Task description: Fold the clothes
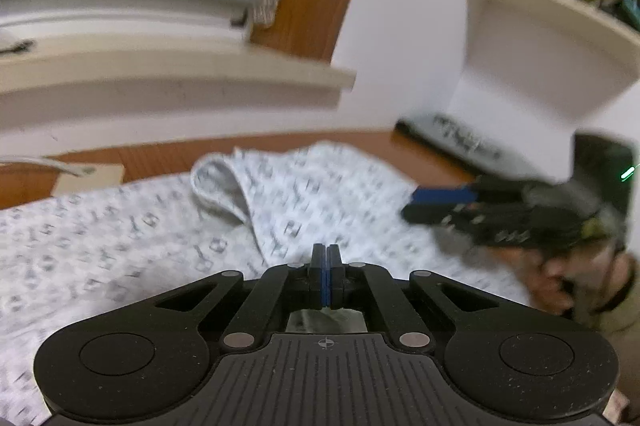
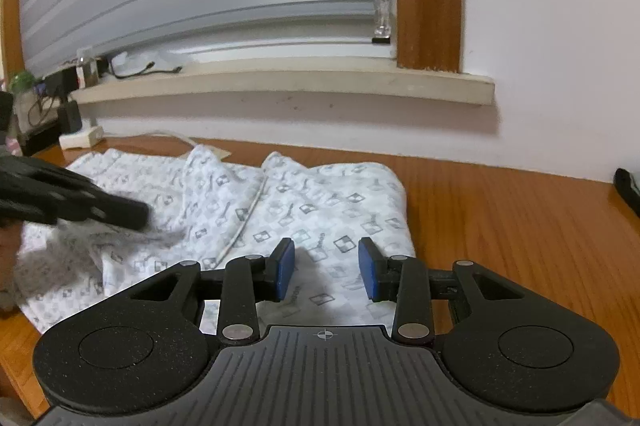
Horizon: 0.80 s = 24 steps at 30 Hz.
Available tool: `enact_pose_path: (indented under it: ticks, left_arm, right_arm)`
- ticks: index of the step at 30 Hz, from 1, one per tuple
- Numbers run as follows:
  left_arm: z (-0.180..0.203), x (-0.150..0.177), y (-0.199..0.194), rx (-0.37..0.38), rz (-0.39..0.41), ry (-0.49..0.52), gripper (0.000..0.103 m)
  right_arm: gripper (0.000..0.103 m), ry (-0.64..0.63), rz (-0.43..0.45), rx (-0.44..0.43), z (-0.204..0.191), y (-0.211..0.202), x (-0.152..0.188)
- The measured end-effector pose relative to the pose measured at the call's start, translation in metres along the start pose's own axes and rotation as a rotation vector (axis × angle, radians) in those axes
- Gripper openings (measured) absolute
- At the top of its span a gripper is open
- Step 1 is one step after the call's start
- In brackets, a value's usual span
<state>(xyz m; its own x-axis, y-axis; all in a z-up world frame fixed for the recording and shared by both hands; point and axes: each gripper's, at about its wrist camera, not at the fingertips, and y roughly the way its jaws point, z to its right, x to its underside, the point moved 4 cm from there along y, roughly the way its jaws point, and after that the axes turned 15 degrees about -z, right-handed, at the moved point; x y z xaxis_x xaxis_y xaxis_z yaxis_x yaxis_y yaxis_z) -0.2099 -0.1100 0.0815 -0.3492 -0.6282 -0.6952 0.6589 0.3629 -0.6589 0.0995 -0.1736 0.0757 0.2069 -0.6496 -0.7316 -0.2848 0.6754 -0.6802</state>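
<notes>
Below the right gripper's (image 2: 326, 272) parted jaws lies the patterned garment (image 2: 320, 201).

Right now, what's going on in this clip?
A person is folding a patterned white garment spread on a wooden table below a window sill. The left tool is shut, and a bit of fabric shows pinched behind its pads; that view is blurred. The right tool is open, hovering over the garment's near right corner, gripping nothing. The cloth is partly bunched on the left, so the fold is not finished.
</notes>
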Motion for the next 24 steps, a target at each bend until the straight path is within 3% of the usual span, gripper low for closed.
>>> enact_pose_path:
  ticks: [6,9,11,22,24]
  left_arm:
    - [-0.013,0.014,-0.013,-0.031,-0.032,-0.043,0.0]
    - [-0.013,0.018,-0.004,-0.011,-0.051,-0.07,0.018]
    - [-0.011,0.018,0.003,0.003,-0.058,-0.081,0.038]
    - [-0.011,0.02,0.009,0.114,-0.028,-0.191,0.041]
    - [-0.012,0.019,0.008,0.126,-0.02,-0.203,0.05]
  right_arm:
    - [0.037,-0.028,-0.006,-0.001,-0.003,0.0,0.005]
    - [0.041,-0.025,-0.002,0.005,-0.003,0.002,0.005]
    - [0.044,-0.019,0.0,-0.001,-0.002,0.004,0.006]
    - [0.046,-0.031,-0.003,0.008,-0.001,0.01,0.011]
    - [0.046,-0.029,-0.001,0.005,0.0,0.012,0.013]
